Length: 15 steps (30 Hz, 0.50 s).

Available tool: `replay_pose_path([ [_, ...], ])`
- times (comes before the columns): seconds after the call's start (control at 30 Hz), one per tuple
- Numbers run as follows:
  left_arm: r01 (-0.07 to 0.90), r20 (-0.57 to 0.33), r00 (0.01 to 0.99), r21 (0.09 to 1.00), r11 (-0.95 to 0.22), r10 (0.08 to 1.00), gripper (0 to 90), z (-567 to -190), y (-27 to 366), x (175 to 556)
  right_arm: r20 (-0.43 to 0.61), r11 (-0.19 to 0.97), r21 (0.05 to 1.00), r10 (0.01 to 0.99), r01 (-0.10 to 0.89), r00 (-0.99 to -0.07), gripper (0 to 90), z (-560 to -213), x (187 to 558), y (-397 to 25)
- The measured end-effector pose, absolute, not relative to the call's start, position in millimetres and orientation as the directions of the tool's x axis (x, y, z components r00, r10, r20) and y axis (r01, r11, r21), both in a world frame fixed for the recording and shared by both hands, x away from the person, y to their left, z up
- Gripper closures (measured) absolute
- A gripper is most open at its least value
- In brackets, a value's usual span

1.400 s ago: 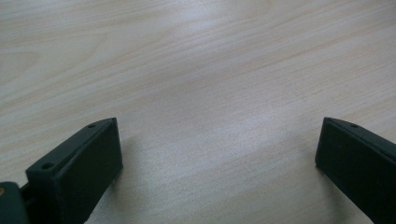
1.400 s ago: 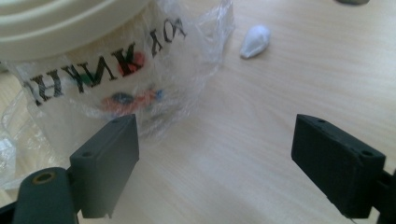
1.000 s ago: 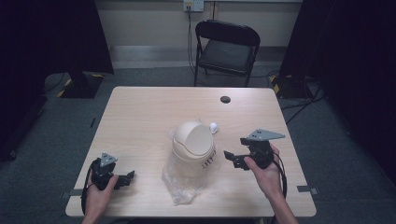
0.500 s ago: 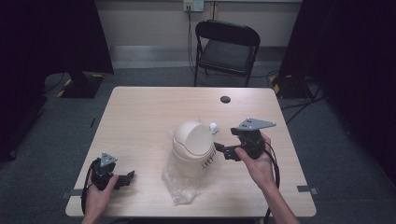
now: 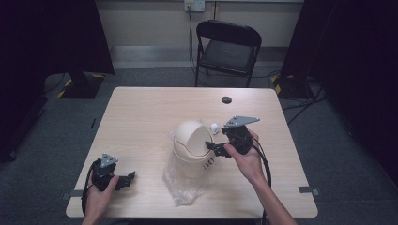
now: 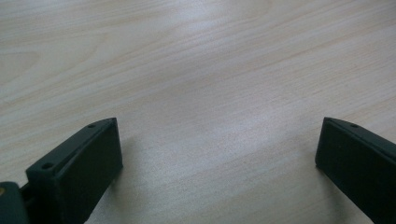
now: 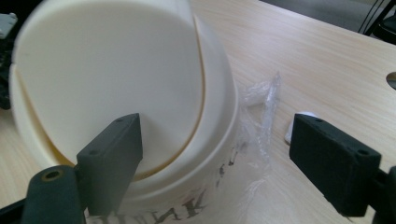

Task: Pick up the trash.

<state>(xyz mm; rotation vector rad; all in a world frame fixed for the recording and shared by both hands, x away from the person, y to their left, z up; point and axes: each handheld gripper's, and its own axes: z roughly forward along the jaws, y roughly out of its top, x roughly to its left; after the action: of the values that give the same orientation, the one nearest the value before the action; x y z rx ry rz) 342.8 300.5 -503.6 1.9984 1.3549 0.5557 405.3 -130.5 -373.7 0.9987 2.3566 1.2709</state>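
R gripper [image 7: 215, 163]: my jaws spread wide at bin [image 5: 191, 140] lid, prob. to grip it.
L gripper [image 5: 109, 172]: jaws apart, empty, parked on table [image 5: 141, 117].

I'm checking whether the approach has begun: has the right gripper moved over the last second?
Yes. The right gripper has moved left and slightly away from the person, closing on the cream bin, which has stayed put. Its jaws are open.
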Motion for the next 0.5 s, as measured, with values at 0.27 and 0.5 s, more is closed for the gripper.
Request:
replay_pose_path([
  [0.27,0.650,-0.014,0.375,0.716,-0.253,0.927,0.0,-503.6,300.5,342.8,0.081,0.368,0.804,0.710,0.466,-0.700,15.3,-383.1,418.1,-131.1],
  [0.5,0.650,-0.013,0.375,0.716,-0.253,0.927,0.0,-503.6,300.5,342.8,0.093,0.358,0.800,0.719,0.482,-0.689,14.2,-389.6,428.4,-125.4],
])
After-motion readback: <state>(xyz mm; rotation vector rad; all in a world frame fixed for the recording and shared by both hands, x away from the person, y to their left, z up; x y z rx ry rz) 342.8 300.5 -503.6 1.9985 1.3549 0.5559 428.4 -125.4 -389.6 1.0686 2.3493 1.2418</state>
